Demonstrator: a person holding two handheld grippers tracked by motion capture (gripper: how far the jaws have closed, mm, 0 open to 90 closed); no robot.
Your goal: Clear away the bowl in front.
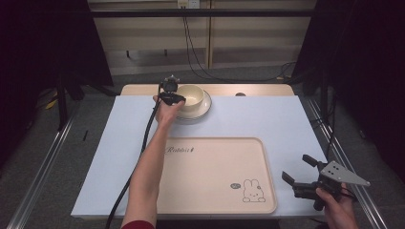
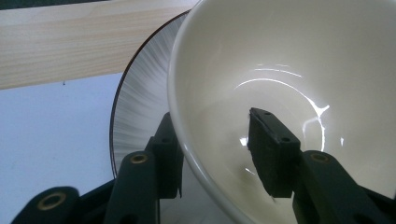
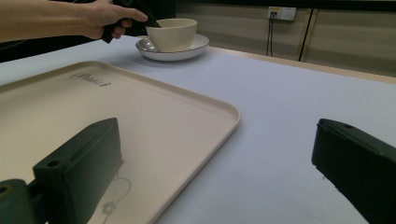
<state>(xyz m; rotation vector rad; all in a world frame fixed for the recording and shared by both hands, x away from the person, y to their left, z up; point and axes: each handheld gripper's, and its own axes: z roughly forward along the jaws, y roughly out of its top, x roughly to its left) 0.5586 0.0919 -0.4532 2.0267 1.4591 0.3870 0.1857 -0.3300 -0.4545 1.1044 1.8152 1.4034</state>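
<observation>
Item: cream bowl (image 1: pixel 192 98), glazed, round and deep, standing upright with its mouth up on a shallow grey-rimmed plate (image 1: pixel 206 107) at the far middle of the table (image 1: pixel 286 124), just beyond the far edge of the cream rabbit-print tray (image 1: pixel 210 176). Orientation: being round it has no long axis across the table; its only axis runs vertically through the mouth. Handling, by judgement: stiff, likely ceramic, so moderately heavy, breakable if knocked, and slick on the glaze; the rim wall is the natural place to take it, one jaw inside and one outside. Left gripper (image 2: pixel 215 154): set at the bowl's left rim in exactly that manner, its jaws part open and straddling the wall, one inside the bowl, one outside above the plate; whether they yet press the wall cannot be told. Right gripper (image 1: pixel 301 174): at the near right, beside the tray's right edge, jaws spread wide, holding nothing.
</observation>
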